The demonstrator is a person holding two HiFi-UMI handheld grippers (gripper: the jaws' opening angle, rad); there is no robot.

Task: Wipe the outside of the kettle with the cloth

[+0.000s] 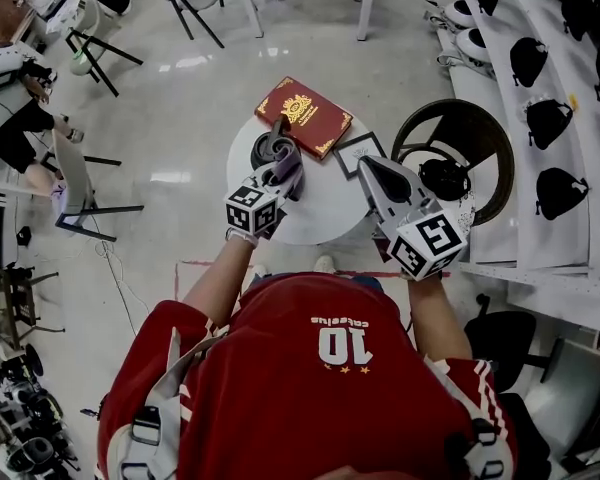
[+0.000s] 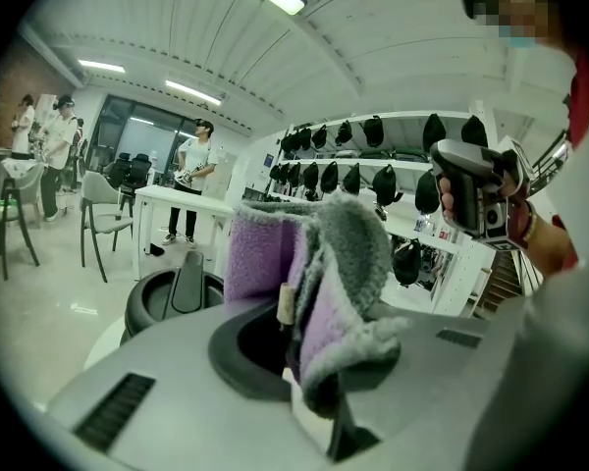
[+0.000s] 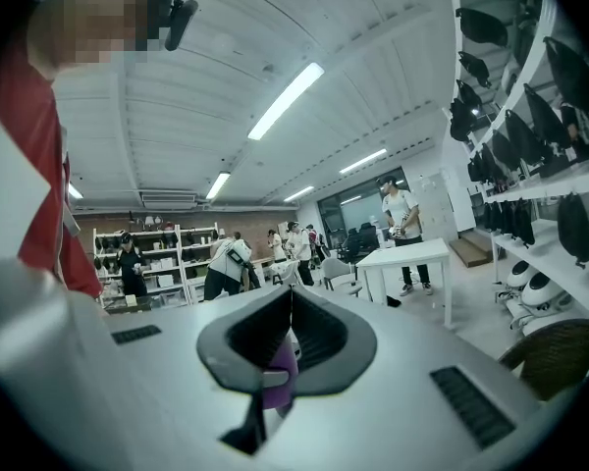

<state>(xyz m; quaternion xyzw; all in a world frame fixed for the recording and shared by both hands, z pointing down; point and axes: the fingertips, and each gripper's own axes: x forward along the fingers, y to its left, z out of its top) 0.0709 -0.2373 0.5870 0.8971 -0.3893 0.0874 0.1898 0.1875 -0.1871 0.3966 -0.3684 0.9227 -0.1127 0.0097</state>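
Left gripper (image 1: pixel 272 183) clenched on the cloth (image 2: pixel 314 273), whose purple and grey folds stand up out of the jaws in a loose bunch. Right gripper (image 3: pixel 293 302) has its jaws drawn together on nothing we can name, though a small purple patch shows low between them. It hangs over the right edge of the round table (image 1: pixel 320 208), well apart from the cloth. The kettle (image 1: pixel 263 151) stands near the table's left edge, just beyond the left gripper, with the cloth close over its top; we cannot tell whether the two touch. We judge the step in hand to be bringing the cloth onto the kettle's wall. To do it well, we would press a broad fold flat against the side, not the bunched tip, and sweep round the body. The free gripper would steady the handle (image 2: pixel 187 283), so the kettle does not slide toward the red book (image 1: pixel 302 116) at the far edge. The kettle appears upright, long axis vertical, with the handle bar lying across its top; we cannot make out which way the spout faces.
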